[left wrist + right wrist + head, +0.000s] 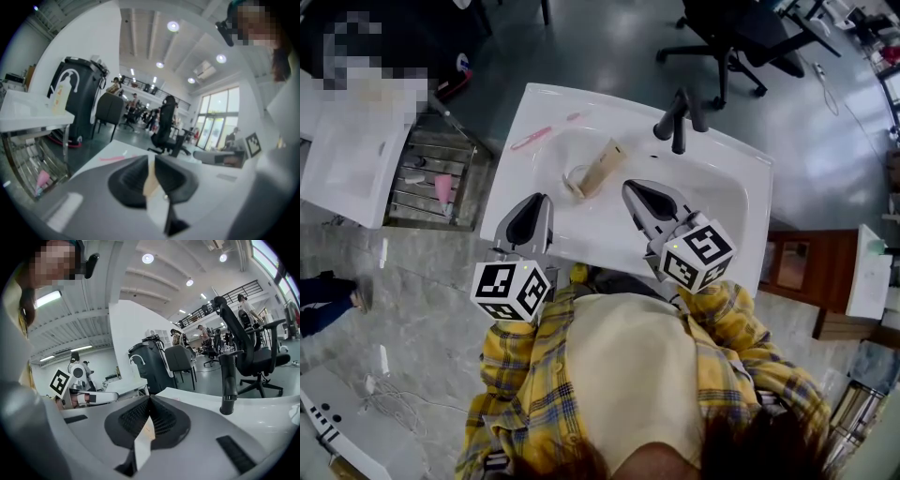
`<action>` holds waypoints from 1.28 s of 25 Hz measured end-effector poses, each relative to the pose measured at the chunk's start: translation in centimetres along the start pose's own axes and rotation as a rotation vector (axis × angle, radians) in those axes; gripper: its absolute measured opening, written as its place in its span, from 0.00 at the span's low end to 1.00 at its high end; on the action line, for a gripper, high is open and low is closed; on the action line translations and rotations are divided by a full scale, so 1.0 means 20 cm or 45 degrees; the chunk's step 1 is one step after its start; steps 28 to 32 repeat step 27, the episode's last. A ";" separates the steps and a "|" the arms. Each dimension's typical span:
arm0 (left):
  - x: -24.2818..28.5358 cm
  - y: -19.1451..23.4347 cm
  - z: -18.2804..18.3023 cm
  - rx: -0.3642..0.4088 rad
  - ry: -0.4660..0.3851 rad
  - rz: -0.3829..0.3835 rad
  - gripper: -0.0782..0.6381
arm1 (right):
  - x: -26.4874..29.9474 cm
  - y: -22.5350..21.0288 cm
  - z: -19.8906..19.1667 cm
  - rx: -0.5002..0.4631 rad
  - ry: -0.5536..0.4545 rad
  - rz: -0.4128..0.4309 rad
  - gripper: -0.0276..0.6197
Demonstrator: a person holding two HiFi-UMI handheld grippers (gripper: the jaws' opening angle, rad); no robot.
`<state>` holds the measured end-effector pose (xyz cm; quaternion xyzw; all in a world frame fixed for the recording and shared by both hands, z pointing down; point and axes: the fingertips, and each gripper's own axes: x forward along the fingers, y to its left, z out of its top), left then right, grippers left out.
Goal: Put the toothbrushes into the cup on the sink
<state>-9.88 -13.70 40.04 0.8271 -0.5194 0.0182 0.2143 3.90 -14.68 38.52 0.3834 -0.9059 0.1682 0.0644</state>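
Both left gripper (538, 201) and right gripper (631, 188) are hovering empty, jaws pressed together; grabbing the toothbrush (531, 139) would need them spread.

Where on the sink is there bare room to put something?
Free: the back-right corner of the white ceramic sink, beside the black faucet, and the basin's right side. Crowded: pink toothbrush on the left rim, beige cup lying mid-basin, left gripper and right gripper at the front.

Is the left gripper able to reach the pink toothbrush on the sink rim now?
Probably yes. The pink toothbrush lies bare on the sink rim ahead of the left gripper, with nothing between them; its jaws are shut and must open first.
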 end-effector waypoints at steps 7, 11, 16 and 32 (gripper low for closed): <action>0.00 -0.01 -0.01 -0.005 0.016 0.003 0.16 | 0.00 -0.01 -0.02 0.021 0.014 -0.004 0.06; 0.00 -0.01 -0.02 -0.006 0.020 0.000 0.16 | 0.01 -0.01 -0.03 0.032 0.021 0.001 0.06; 0.01 0.00 -0.03 -0.012 0.034 0.012 0.16 | 0.02 -0.01 -0.04 0.045 0.026 0.007 0.06; 0.05 0.02 -0.12 -0.162 0.170 0.028 0.15 | 0.04 -0.02 -0.05 0.045 0.036 0.006 0.06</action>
